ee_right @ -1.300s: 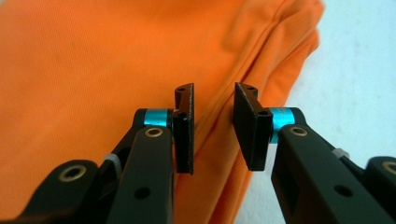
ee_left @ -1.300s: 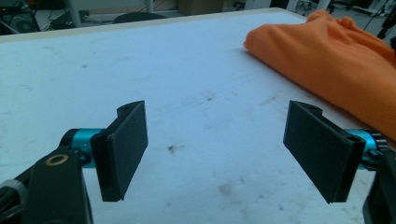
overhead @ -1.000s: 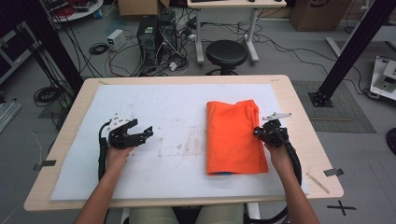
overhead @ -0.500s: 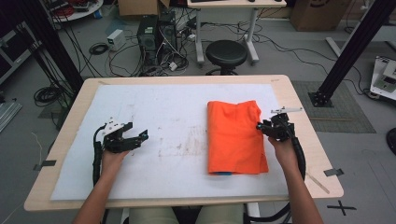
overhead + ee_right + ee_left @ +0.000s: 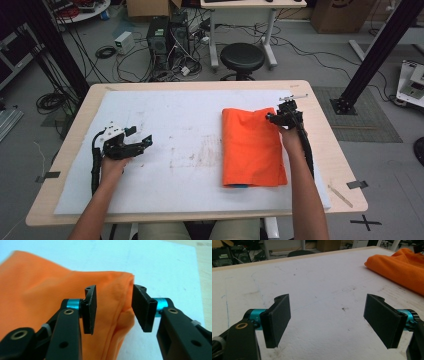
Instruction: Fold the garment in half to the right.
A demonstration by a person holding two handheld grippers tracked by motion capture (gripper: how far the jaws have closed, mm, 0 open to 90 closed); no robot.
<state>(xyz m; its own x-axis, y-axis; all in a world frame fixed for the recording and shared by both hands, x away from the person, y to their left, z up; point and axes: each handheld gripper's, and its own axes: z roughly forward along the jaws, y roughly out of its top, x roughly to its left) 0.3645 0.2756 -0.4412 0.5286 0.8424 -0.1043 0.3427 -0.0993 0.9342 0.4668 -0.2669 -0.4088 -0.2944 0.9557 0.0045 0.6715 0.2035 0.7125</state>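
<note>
Folded orange cloth [image 5: 252, 147]: soft, light, likely slippery; grasp far right corner. Right claw [image 5: 113, 308] just opening, released astride edge; left claw [image 5: 327, 322] released.

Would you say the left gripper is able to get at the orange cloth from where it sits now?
Probably yes. The left gripper stands open over bare white sheet, and nothing lies between it and the folded orange cloth. The right gripper, its jaws just opened, sits at the cloth's far right corner, off that path.

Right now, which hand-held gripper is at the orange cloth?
The right hand-held gripper, its jaws just opening at the orange cloth's far right corner; the left hand-held gripper rests apart on bare white mat.
</note>
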